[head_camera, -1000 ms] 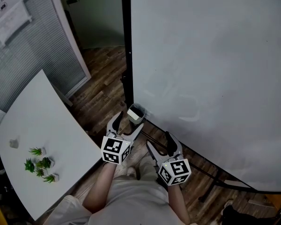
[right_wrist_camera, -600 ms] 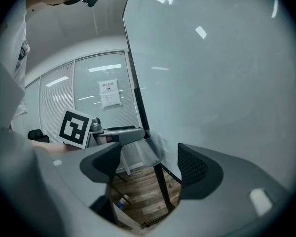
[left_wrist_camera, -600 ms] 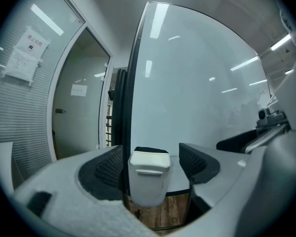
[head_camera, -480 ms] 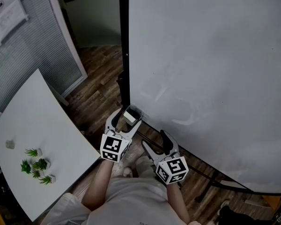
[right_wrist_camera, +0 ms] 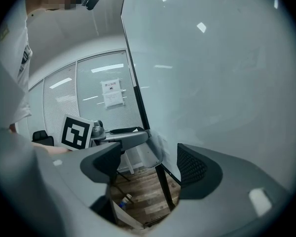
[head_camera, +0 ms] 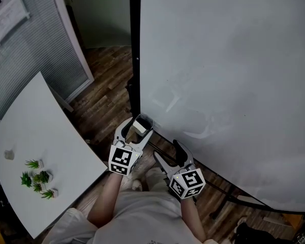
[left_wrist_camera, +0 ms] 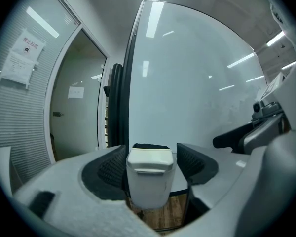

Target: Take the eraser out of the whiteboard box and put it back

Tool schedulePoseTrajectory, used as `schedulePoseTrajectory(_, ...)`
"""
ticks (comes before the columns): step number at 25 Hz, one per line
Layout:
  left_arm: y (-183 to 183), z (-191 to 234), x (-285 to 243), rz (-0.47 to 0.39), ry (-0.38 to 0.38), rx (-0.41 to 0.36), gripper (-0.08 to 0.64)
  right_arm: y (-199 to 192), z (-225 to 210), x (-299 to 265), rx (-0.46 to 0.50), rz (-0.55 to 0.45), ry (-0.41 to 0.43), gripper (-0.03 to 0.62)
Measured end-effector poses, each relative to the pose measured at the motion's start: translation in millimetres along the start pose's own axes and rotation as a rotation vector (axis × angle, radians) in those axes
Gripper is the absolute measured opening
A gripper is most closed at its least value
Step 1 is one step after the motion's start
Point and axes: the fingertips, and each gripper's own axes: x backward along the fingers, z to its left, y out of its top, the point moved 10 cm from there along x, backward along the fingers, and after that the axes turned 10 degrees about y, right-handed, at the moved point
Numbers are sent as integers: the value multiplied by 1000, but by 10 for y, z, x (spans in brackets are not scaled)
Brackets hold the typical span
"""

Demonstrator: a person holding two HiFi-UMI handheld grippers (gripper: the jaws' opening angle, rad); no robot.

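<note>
A white eraser (head_camera: 141, 125) sits in a small clear box (head_camera: 148, 120) at the lower left corner of the whiteboard (head_camera: 229, 75). My left gripper (head_camera: 137, 128) straddles the eraser, and its jaws are closing. In the left gripper view the eraser (left_wrist_camera: 149, 174) stands upright between the dark pads of the left gripper (left_wrist_camera: 151, 163). The left pad is against it and a thin gap shows at the right pad. My right gripper (head_camera: 166, 150) hangs open and empty just to the right, below the board; nothing lies between the pads of the right gripper (right_wrist_camera: 150, 167).
A black stand post (head_camera: 135, 44) runs along the board's left edge. A white table (head_camera: 35, 136) with small green plants (head_camera: 38, 179) is at the left. Wooden floor (head_camera: 104, 100) lies beneath, and a blinds-covered glass wall (head_camera: 35, 50) is at the far left.
My left gripper has moved forward onto the box, so its jaws now straddle the eraser, and they have narrowed. The right gripper has hardly moved.
</note>
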Motion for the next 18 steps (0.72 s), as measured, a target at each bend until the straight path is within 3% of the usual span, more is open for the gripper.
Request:
schedulePoseTrajectory(12,27,-51,1,-32,-7,-94,296,-25,22,7,-22,-14,-2,348)
schedulePoseTrajectory(18,29,-70,5,-38,-9,-83,270,-3,20,23,-31,-17,-8,345)
